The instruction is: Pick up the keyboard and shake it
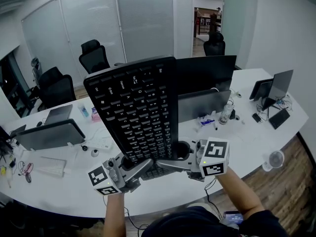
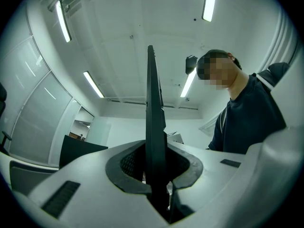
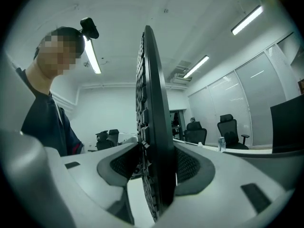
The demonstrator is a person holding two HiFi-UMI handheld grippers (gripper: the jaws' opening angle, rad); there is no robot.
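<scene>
Right gripper (image 1: pixel 170 165): jaws spread wide, clamped on lower end of black plastic full-size keyboard (image 1: pixel 138 107) | white curved desk (image 1: pixel 247 142): keyboard raised on end above its near edge, keys facing person | left gripper (image 1: pixel 141 167): jaws pinched near-closed on same end

I'm in an open office: a long white desk (image 1: pixel 247 142) carries monitors (image 1: pixel 205 73) at twelve o'clock, with swivel chairs (image 1: pixel 94 58) and glass partitions (image 1: pixel 84 19) at eleven.

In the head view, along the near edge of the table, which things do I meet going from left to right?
white keyboard → left gripper → right gripper → glass
</scene>
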